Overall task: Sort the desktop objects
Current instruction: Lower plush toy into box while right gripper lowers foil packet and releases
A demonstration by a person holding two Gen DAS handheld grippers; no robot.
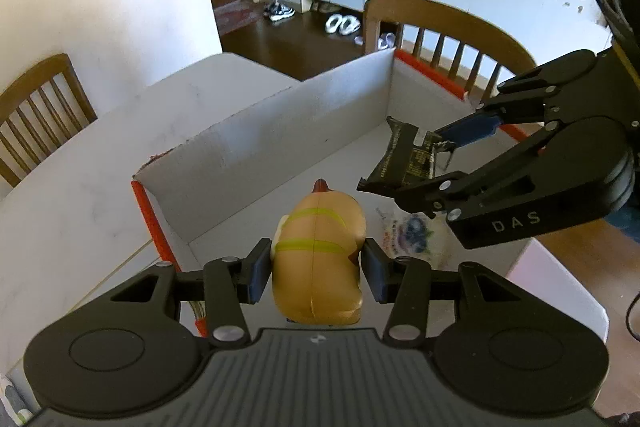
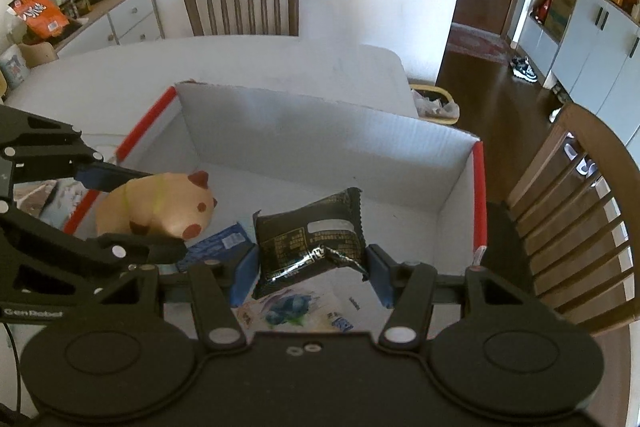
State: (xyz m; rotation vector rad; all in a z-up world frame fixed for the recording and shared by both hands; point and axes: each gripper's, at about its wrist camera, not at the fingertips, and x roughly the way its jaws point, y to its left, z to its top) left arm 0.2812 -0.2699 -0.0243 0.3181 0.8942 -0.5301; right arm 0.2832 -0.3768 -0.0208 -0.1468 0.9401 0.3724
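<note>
My left gripper (image 1: 317, 269) is shut on a tan pig toy (image 1: 320, 247) with yellow bands and holds it over the near end of the white cardboard box (image 1: 280, 131). The toy also shows in the right wrist view (image 2: 160, 207), between the left gripper's fingers (image 2: 116, 175). My right gripper (image 2: 312, 273) is shut on a black snack packet (image 2: 308, 237) and holds it above the box floor. In the left wrist view the packet (image 1: 404, 155) hangs from the right gripper (image 1: 440, 171).
A white packet with a blueberry picture (image 2: 288, 311) and a blue packet (image 2: 218, 241) lie on the box floor. The box has red edge strips (image 2: 478, 195). Wooden chairs (image 2: 244, 1) (image 1: 444, 39) stand around the white table (image 2: 248, 63).
</note>
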